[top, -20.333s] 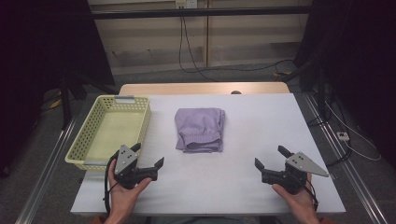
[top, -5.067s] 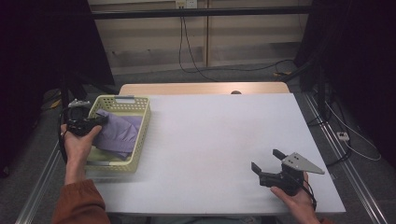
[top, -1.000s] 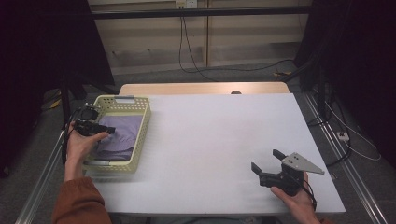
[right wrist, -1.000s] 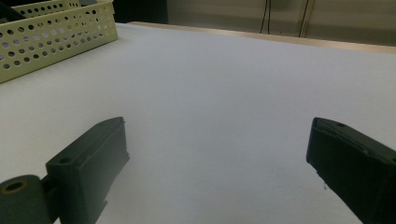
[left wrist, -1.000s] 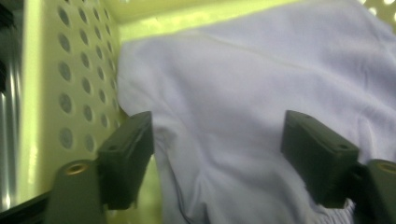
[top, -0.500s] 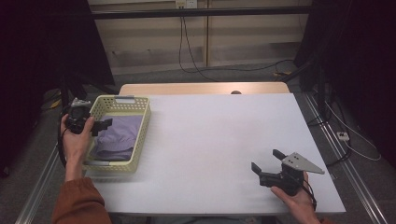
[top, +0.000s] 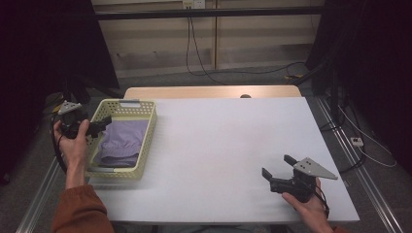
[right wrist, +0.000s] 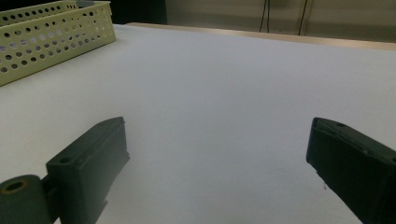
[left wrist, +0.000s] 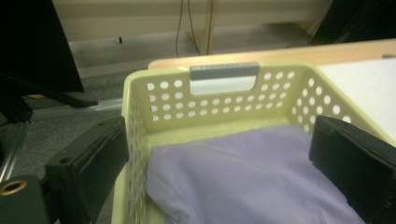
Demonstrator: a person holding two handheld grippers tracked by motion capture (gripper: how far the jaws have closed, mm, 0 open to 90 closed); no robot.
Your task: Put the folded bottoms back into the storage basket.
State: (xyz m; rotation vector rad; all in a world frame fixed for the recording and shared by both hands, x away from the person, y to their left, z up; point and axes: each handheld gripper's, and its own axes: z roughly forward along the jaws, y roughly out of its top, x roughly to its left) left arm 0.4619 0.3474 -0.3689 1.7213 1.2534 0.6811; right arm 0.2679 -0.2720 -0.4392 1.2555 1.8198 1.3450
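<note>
A folded purple cloth lies inside the pale yellow perforated basket at the table's left side. My left gripper hovers open at the basket's left rim. In the left gripper view its jaws stand wide apart, one outside the basket wall and the other over the cloth, and my left gripper holds nothing. My right gripper rests open near the front right of the white table. In the right gripper view my right gripper has bare tabletop between its jaws.
The basket sits far off to the left in the right gripper view. A wooden strip borders the table's far edge. Metal rails run along both sides. Cables lie on the floor behind.
The cloth went from the table's middle into the basket and was let go. In the last second the left gripper drew back out toward the basket's left rim. The right gripper stayed still.
</note>
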